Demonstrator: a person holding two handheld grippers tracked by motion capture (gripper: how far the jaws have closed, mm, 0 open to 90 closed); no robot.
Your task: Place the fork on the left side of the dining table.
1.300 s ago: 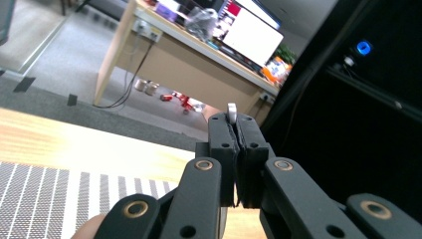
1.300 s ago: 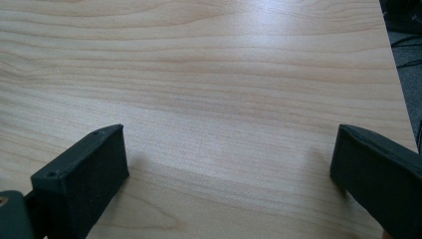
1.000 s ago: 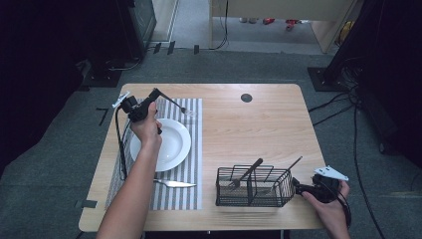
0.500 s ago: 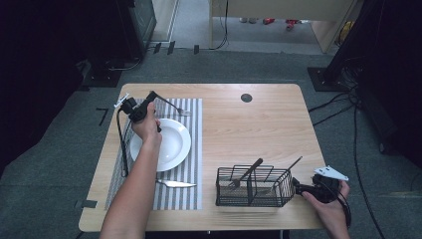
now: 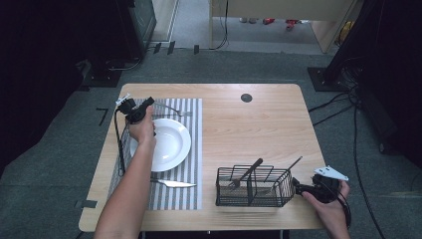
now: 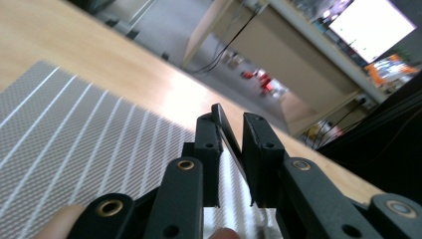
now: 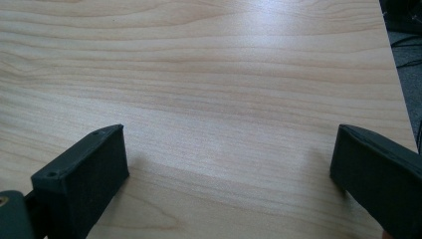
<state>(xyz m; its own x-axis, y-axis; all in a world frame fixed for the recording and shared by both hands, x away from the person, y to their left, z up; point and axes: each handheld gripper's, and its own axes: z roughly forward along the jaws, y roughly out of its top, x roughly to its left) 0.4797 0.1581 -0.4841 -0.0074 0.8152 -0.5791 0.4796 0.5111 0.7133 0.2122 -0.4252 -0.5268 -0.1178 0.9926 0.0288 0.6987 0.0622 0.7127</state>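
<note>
My left gripper (image 5: 149, 102) hovers over the far left corner of a grey striped placemat (image 5: 191, 164), just beyond a white plate (image 5: 166, 144). It is shut on the thin dark handle of a metal utensil (image 5: 171, 110), which slants right and down toward the mat. In the left gripper view the jaws (image 6: 231, 159) pinch that handle (image 6: 224, 134) edge-on. My right gripper (image 5: 297, 186) rests at the table's front right, beside a black wire basket (image 5: 251, 199), and is open. Bare wood lies between its jaws (image 7: 229, 164).
Several utensils (image 5: 246, 174) stand in the basket. A table knife (image 5: 174, 183) lies on the placemat in front of the plate. A round dark cable port (image 5: 246, 97) sits near the wooden table's (image 5: 249, 129) far edge. Cables run over the floor at the right.
My left gripper has lowered the utensil slightly toward the placemat and plate. The right gripper has not moved.
</note>
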